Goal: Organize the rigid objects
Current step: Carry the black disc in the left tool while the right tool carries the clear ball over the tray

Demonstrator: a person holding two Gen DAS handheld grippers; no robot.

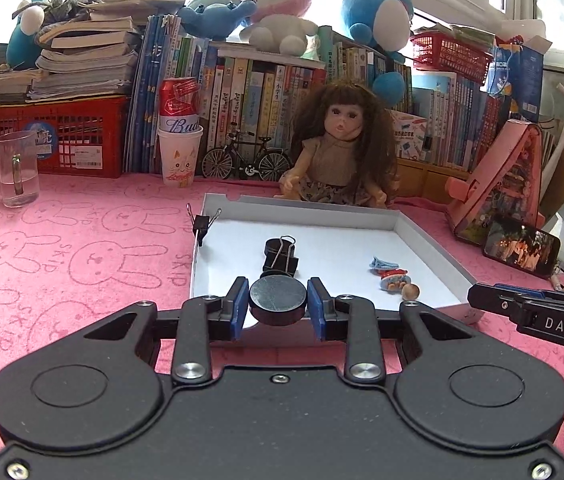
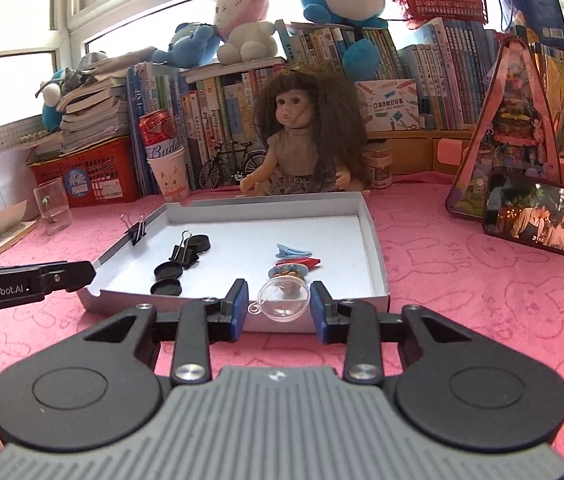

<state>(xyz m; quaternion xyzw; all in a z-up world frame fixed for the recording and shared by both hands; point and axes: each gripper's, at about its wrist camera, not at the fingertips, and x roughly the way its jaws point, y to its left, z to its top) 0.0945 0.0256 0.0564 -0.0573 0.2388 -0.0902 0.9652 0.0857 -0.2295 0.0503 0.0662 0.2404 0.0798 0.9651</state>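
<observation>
My left fingers (image 1: pixel 278 307) are clamped on a round black metal disc (image 1: pixel 278 297), blue pads pressing its rim from both sides, disc lying flat between them. It hangs over the near edge of the shallow white cardboard tray (image 1: pixel 421 236), at the tray's 6 o'clock.

My right fingers (image 2: pixel 280 307) are clamped on a clear plastic ball capsule (image 2: pixel 284 299) with a small loop on its left side. It sits above the tray's near wall, towards 5 o'clock.

Inside the tray, right wrist view: two round black discs (image 2: pixel 167 278) near 7 o'clock, one touching the other. A large black binder clip (image 2: pixel 184 255) just beyond them, with a third black disc (image 2: pixel 201 243) behind it. A small black binder clip (image 2: pixel 138 233) is pinched on the left wall, about 10 o'clock. Blue and red hair clips (image 2: pixel 295 258) lie at centre-right, a small painted figure just nearer me, partly hidden behind the capsule.

Tray rests on the pink rabbit-print surface (image 2: pixel 481 300). A long-haired doll (image 2: pixel 301 140) sits at the tray's 12 o'clock, touching the far wall.
</observation>
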